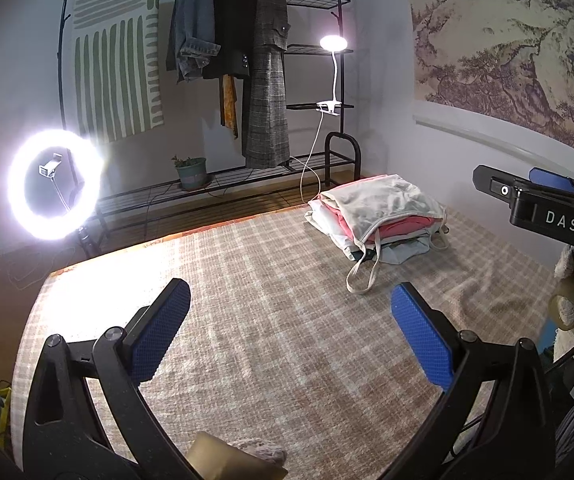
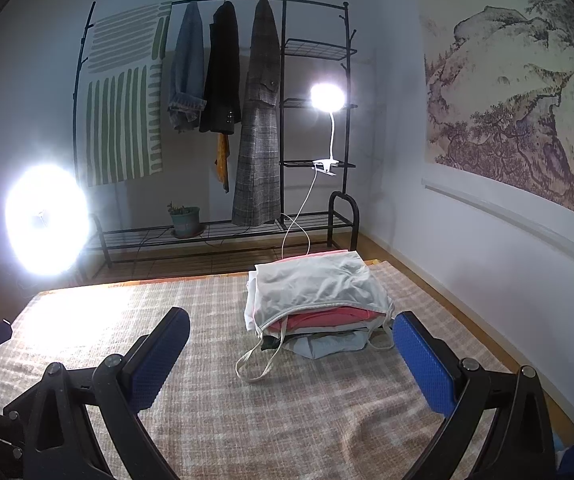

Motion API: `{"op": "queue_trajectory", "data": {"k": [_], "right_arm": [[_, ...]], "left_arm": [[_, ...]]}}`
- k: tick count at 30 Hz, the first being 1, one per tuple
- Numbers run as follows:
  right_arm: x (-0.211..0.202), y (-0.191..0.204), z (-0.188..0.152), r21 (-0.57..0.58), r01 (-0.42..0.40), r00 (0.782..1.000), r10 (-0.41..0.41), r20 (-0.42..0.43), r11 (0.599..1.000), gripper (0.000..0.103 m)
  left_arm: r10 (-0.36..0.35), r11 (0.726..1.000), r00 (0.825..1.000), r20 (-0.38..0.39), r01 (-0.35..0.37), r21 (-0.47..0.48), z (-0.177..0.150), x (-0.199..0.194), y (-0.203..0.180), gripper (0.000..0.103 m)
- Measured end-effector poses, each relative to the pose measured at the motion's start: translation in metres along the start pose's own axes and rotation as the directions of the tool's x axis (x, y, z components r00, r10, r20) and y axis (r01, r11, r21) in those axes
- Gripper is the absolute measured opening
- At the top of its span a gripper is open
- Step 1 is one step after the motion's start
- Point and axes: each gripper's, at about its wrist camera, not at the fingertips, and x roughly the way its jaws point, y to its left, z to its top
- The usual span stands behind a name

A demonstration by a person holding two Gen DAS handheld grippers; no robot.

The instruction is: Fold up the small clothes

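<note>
A stack of folded small clothes [image 1: 383,216] lies at the far right of the checked blanket [image 1: 267,300]. A white strappy top is uppermost, with pink and grey pieces under it; its straps trail toward me. The stack also shows in the right wrist view [image 2: 319,300], close ahead. My left gripper [image 1: 291,332] is open and empty above the bare blanket. My right gripper [image 2: 293,356] is open and empty, just in front of the stack. The right gripper's body shows at the right edge of the left wrist view [image 1: 543,204].
A black clothes rack [image 2: 283,120] with hanging coats stands against the far wall. A ring light [image 1: 53,184] glares at the left, and a clip lamp [image 1: 333,44] shines on the rack. A plant pot [image 2: 185,220] sits on the rack's lower shelf. A stuffed toy [image 1: 567,296] lies at the right.
</note>
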Motion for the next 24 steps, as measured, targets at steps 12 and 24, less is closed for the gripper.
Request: {"op": "queue_trajectory", "data": {"k": [12, 24], "right_arm": [[-0.0002, 0.0004, 0.0001, 0.0, 0.0, 1.0, 0.0, 0.0, 1.0, 0.103], [-0.0027, 0.0013, -0.0009, 0.001, 0.001, 1.0, -0.001, -0.001, 1.0, 0.103]], "left_arm": [[0.001, 1.0, 1.0, 0.004, -0.001, -0.005, 0.0002, -0.0012, -0.0014, 0.102], [0.0, 1.0, 1.0, 0.005, 0.0, -0.005, 0.0004, -0.0018, -0.0017, 0.102]]}}
